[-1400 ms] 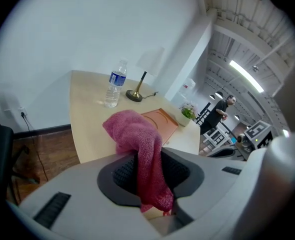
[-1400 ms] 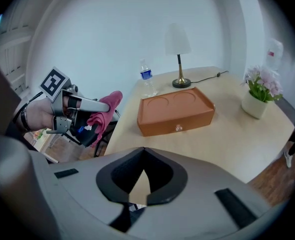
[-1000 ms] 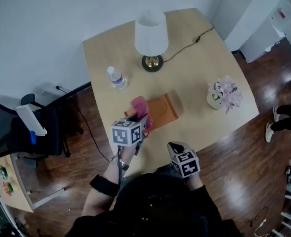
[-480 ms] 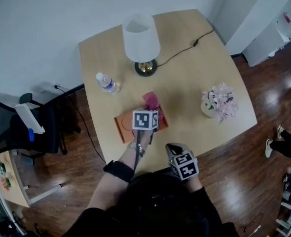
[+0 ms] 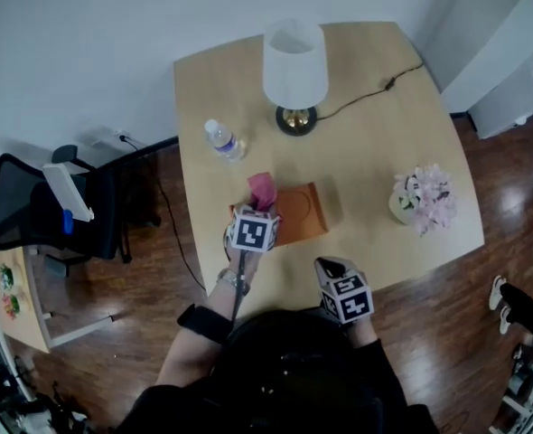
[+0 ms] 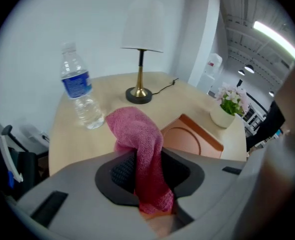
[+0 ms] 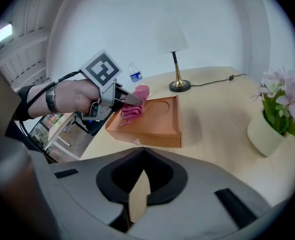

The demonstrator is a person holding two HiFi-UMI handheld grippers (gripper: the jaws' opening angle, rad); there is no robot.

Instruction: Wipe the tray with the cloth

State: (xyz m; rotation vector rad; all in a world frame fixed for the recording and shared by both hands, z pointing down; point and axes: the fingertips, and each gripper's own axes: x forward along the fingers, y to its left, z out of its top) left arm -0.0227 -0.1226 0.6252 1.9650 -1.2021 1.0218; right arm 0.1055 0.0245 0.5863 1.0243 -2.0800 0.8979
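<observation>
An orange tray (image 5: 301, 215) with a round recess lies on the light wooden table (image 5: 366, 161). My left gripper (image 5: 256, 212) is over its left end, shut on a pink cloth (image 5: 262, 190). In the left gripper view the cloth (image 6: 137, 149) hangs clamped between the dark pads, bulging out ahead, with the tray (image 6: 200, 140) just beyond. In the right gripper view the cloth (image 7: 134, 109) rests on the tray's (image 7: 157, 126) left end, under the left gripper (image 7: 130, 100). My right gripper (image 5: 330, 267) hangs at the table's near edge, shut (image 7: 137, 201) and empty.
A white-shaded lamp (image 5: 295, 70) with a brass foot stands at the back, its cord running right. A water bottle (image 5: 223, 141) is behind the tray to the left. A pot of pink flowers (image 5: 422, 197) sits to the right. A black office chair (image 5: 41, 220) stands left of the table.
The left gripper swept the cloth across the tray toward its right part, then came back to the left end and lower. The right gripper stayed near the table's front edge.
</observation>
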